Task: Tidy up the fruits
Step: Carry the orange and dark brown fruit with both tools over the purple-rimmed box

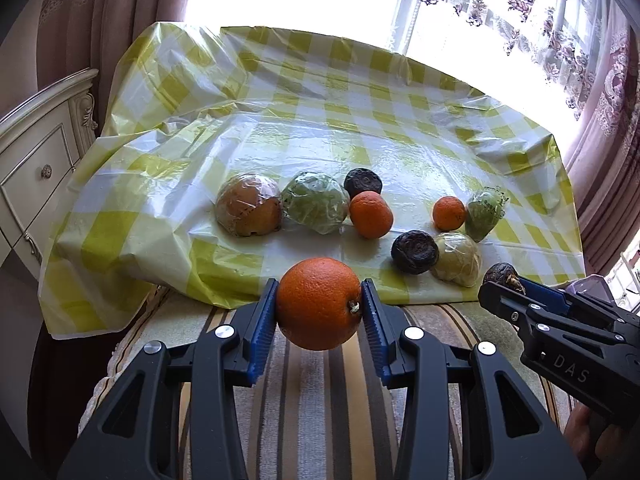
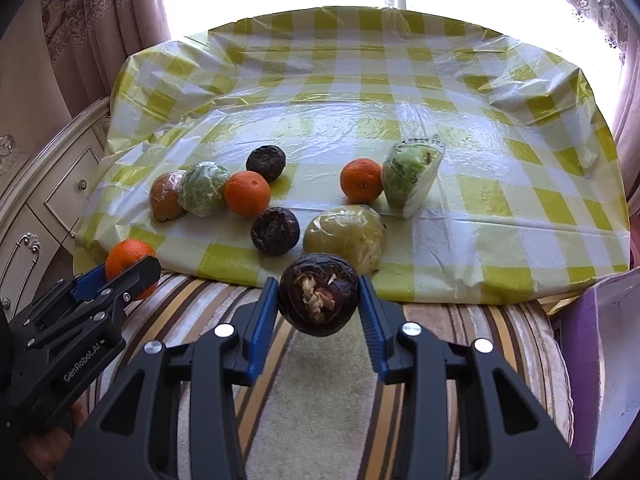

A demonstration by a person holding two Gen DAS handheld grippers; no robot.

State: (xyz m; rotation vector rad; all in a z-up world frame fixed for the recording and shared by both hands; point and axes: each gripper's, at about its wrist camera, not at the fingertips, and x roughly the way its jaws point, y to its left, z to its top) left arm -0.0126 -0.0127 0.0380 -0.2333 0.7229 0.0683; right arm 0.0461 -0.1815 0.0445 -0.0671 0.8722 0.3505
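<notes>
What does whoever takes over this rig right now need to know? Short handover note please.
Left tongs: shut on an orange, held off the checked cloth, over the striped cushion.
Right tongs: shut on a dark wrinkled fruit, also clear of the cloth.
On the cloth: two more oranges, two dark fruits, four plastic-wrapped fruits, mixed together.
Done: one fruit picked up in each hand; nothing visibly sorted yet.
Left: place both held fruits, then group the rest by kind. No bowl or tray is in view.
</notes>
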